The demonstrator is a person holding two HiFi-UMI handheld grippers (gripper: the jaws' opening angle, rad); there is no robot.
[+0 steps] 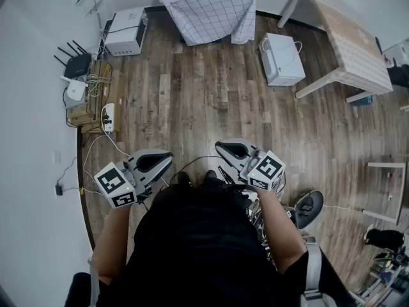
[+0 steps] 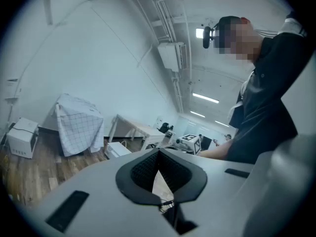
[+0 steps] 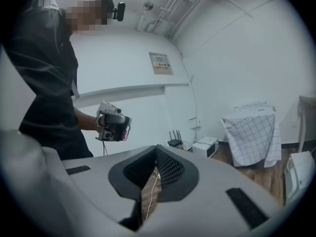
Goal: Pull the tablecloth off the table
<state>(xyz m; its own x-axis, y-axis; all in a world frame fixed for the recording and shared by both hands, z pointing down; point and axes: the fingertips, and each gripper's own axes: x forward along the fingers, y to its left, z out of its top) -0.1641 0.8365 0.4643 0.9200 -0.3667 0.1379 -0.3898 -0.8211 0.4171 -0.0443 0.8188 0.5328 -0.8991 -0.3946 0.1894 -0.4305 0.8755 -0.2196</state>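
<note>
White checked tablecloth (image 1: 214, 15), far side cut off in head view.

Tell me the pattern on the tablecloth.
White tablecloth with a thin dark grid check, clearest in the head view.

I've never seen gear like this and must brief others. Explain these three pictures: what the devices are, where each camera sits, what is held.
No robot: a person holds a left gripper and a right gripper. One picture comes from a head camera looking down. The other two cameras ride on the grippers, looking along their jaws. Both pairs of jaws are closed on nothing. Across the wooden floor, a checked tablecloth drapes over and hides its table, untouched.
</note>
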